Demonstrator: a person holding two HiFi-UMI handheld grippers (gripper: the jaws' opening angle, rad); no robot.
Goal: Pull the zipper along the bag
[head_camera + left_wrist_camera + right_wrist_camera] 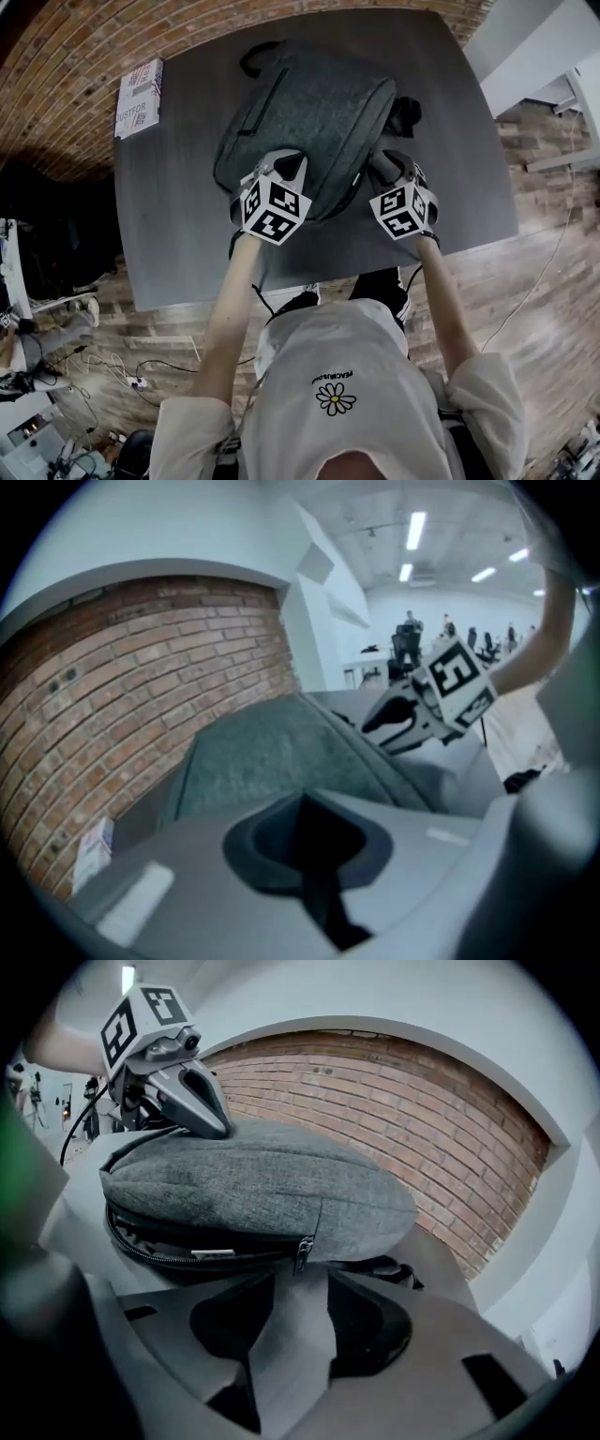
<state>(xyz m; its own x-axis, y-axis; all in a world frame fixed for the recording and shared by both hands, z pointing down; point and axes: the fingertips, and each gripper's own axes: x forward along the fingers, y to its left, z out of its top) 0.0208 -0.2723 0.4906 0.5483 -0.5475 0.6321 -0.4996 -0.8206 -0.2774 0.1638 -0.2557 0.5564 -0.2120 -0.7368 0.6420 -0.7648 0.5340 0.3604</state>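
One grey bag (309,112) lies on the table (169,244), nearer its far edge. Two tools: left tool (292,163) pinched together (empty) atop it, right tool (380,169) spread apart facing the single zipper pull (302,1252).

Bag (309,112) on table (178,234), centre — box (139,97) left of it, at table's edge.

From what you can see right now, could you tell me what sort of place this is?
Probably an open-plan office or lab: strip ceiling lights over distant desks and chairs, a brick wall, and a dark table on a wooden floor.
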